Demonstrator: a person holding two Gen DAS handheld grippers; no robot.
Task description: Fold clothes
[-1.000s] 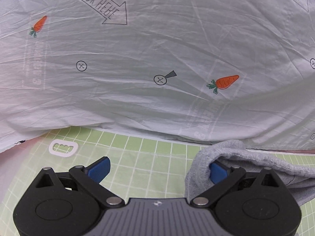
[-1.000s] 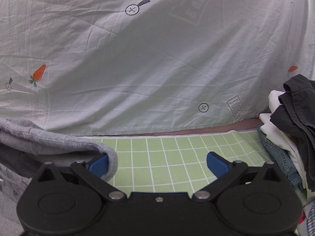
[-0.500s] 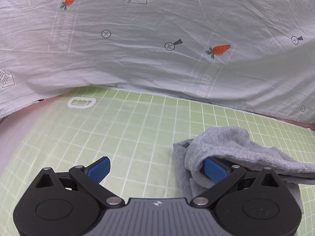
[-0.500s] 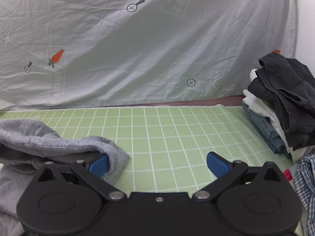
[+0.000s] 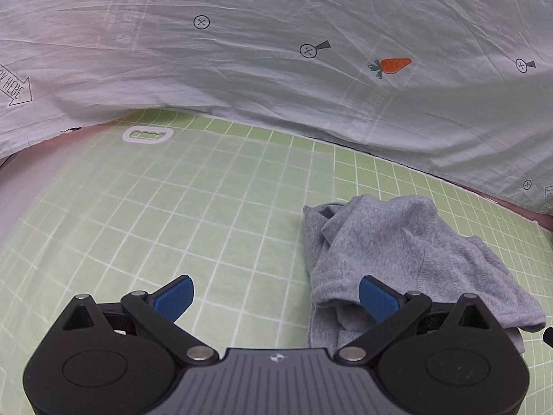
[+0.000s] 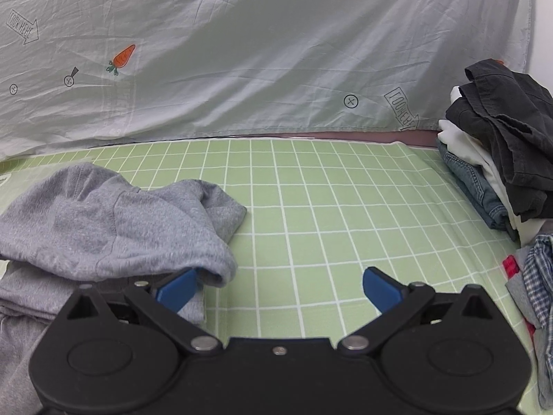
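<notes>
Lying bunched at lower right of the left view, the grey garment (image 5: 397, 245) is needing flattening; the left gripper (image 5: 274, 297) and right gripper (image 6: 278, 285) are gaping wide, gripping nothing, so pinching 2 opposite edges looks wisest.

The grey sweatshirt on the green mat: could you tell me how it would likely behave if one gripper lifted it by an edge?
The grey sweatshirt lies slumped in soft folds, so it would probably droop, not hold its shape. Its thick knit looks fairly grippy, so slipping seems unlikely. Being bunched in layers, it might unfold or trail across the mat.
</notes>
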